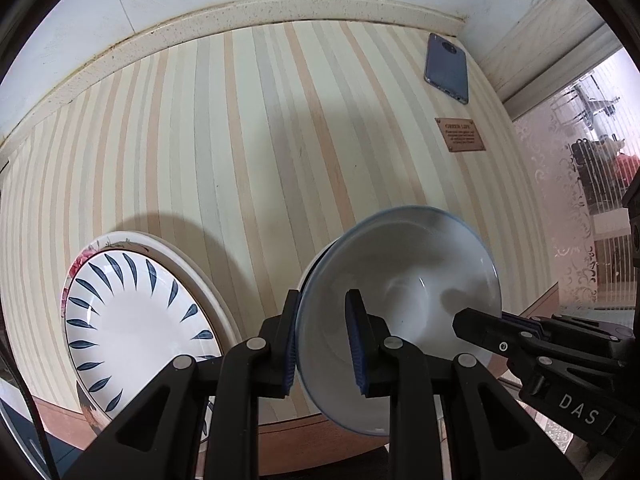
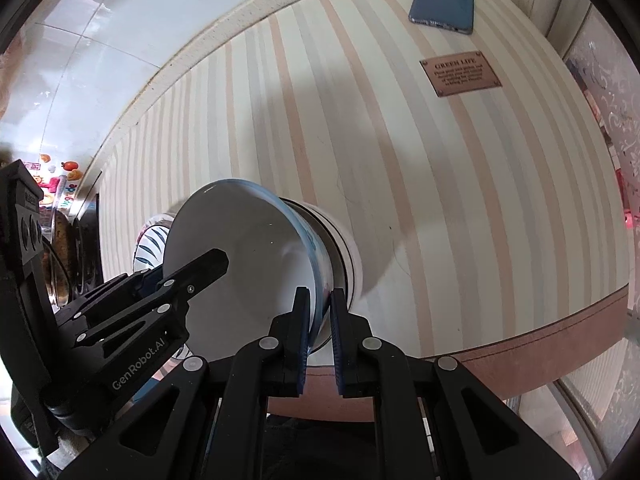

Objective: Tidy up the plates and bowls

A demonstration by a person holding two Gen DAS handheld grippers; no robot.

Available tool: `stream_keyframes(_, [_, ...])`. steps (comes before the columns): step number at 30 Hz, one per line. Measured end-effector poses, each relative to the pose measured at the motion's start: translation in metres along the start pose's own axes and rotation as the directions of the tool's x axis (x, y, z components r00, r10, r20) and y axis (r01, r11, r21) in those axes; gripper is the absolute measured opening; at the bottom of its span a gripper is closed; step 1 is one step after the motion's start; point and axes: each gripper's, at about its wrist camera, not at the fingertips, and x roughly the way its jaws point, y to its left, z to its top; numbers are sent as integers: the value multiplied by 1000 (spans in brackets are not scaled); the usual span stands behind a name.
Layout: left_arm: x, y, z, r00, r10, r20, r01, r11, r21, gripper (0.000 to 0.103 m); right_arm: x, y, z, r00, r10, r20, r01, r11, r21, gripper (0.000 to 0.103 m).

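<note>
Striped tablecloth (image 1: 248, 152) covers the table, against a white wall. Phone (image 1: 447, 68) and brown label (image 1: 460, 135) lie far right. White bowl (image 1: 404, 300), tilted at the near edge, is clamped on opposite rim sides by the left gripper (image 1: 326, 340) and right gripper (image 2: 320, 340). Leaf-patterned plate (image 1: 132, 320) rests near left, stacked on another plate.

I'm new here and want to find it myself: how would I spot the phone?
Start at the striped table mat covering the tabletop and follow it to its far right corner by the wall. There lies the flat blue-grey rectangular smartphone, back up, just beyond a small brown label patch; unlike the round white dishes, it's dark and slab-shaped.
</note>
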Motion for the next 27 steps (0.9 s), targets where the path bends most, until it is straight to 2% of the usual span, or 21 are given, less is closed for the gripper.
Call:
stream_keyframes(12, [9, -2, -1, 1000, 26, -8, -26, 1000, 4, 20, 11, 7, 3, 999, -33, -19, 33, 999, -33, 11])
stream_keyframes(17, [12, -2, -3, 1000, 18, -15, -18, 1000, 2, 20, 11, 12, -1, 997, -80, -6, 80, 995, -61, 16])
stream_keyframes(20, [10, -3, -4, 1000, 20, -11, -20, 1000, 5, 20, 11, 13, -3, 997, -74, -6, 74, 996, -54, 16])
stream_keyframes(23, [4, -2, -6, 1000, 15, -1, -15, 1000, 6, 20, 11, 11, -4, 997, -74, -6, 74, 996, -49, 16])
stream_keyframes(27, [-21, -2, -13, 999, 12, 50, -14, 1000, 26, 20, 6, 7, -5, 998, -70, 4, 70, 997, -30, 16])
